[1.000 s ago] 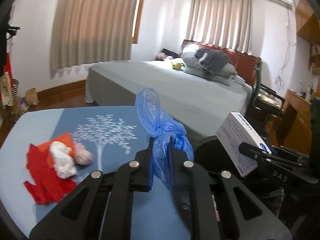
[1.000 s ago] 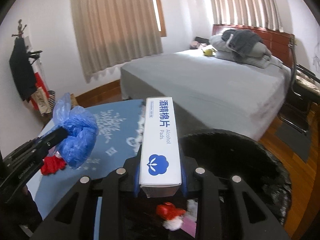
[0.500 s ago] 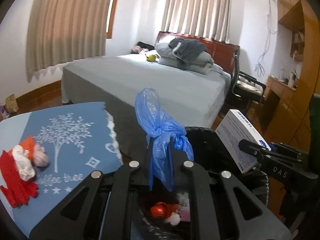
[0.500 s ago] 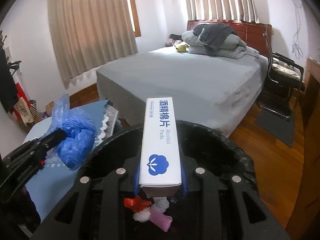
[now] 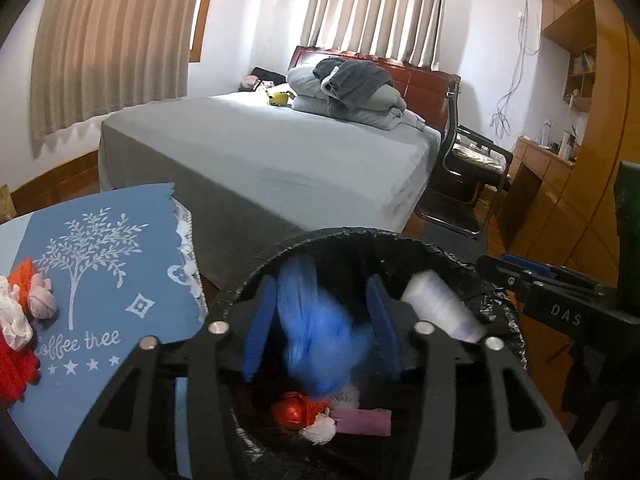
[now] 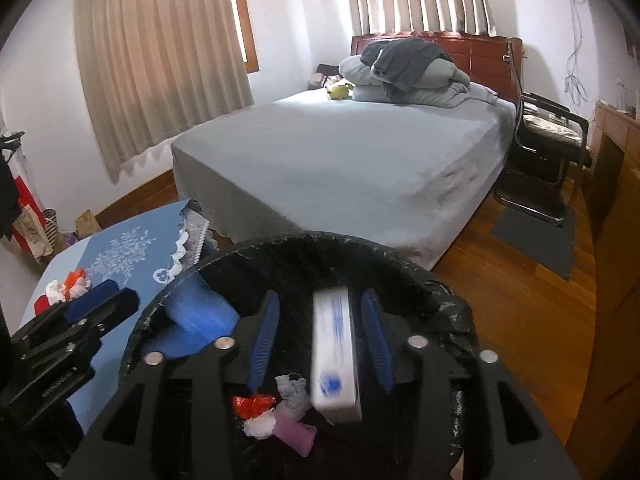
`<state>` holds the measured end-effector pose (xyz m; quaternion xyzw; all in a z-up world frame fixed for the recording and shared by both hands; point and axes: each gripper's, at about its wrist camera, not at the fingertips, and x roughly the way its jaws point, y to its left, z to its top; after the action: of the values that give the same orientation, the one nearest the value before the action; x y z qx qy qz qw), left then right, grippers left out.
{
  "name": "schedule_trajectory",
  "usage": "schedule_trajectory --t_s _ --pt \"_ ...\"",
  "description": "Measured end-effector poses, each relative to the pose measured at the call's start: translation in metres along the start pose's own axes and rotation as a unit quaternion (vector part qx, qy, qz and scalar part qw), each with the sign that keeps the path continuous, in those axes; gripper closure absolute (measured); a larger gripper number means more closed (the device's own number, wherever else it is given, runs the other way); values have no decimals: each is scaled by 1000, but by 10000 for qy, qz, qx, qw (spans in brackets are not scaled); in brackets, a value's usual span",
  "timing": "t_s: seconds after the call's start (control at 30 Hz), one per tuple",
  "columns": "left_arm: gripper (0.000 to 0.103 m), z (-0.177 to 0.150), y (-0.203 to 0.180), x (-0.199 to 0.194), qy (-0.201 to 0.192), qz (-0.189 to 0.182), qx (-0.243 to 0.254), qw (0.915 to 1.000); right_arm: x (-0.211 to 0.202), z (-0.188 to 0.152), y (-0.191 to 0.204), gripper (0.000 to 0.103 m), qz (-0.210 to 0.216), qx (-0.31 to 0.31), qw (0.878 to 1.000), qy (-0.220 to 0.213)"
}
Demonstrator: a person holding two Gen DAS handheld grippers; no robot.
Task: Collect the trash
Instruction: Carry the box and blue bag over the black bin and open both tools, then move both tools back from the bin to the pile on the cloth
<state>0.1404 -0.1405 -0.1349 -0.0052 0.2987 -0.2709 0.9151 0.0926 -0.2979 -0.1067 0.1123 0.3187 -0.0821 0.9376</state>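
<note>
A round bin with a black liner [image 5: 360, 236] [image 6: 320, 240] sits below both grippers. My left gripper [image 5: 318, 322] is open above it; the blue plastic bag [image 5: 320, 332] is blurred, dropping between its fingers, and shows in the right wrist view [image 6: 200, 316] too. My right gripper [image 6: 320, 338] is open; the white alcohol-pad box [image 6: 334, 356] is blurred, falling between its fingers, and shows in the left wrist view [image 5: 442, 308]. Red, white and pink scraps [image 5: 320, 416] [image 6: 276, 416] lie at the bin's bottom.
A table with a blue cloth [image 5: 100, 280] [image 6: 132, 248] stands left of the bin, with red, white and pink trash [image 5: 20, 320] [image 6: 64, 290] on it. A grey bed [image 5: 272, 152] lies behind, a black chair [image 6: 548, 148] and wooden furniture [image 5: 560, 184] to the right.
Both grippers opened over the bin. The blue bag and the white box left the fingers and are falling in. Both views moved further right over the bin.
</note>
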Motion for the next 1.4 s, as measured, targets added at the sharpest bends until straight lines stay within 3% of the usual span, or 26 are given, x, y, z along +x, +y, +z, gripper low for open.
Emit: schedule_trajectory --t_s 0.1,0.17,0.27,0.53,0.8,1.2,1.4 --pt "37 -1 9 -6 -59 163 -61 9998 -2 -1 0 36 -59 -16 10000 -66" --pt "27 -3 19 -13 -118 399 -94 9991 -6 -4 4 12 -101 -25 9999 -135" --pt "19 -2 34 -23 -219 667 -165 9974 -8 -4 10 6 -31 -32 9997 -219" --pt "16 -5 93 -53 -382 1579 -443 9857 0 -4 46 6 288 -163 9992 -230" --pt "16 -15 152 -90 -455 2375 -750 9674 15 -2 110 6 774 -549 9953 -216" --pt "17 -37 216 -130 -420 3108 -1123 9429 37 -10 196 6 1391 -1010 9851 -103" --pt "19 -48 237 -132 -294 3218 -1264 9379 56 -19 232 6 1548 -1186 9808 46"
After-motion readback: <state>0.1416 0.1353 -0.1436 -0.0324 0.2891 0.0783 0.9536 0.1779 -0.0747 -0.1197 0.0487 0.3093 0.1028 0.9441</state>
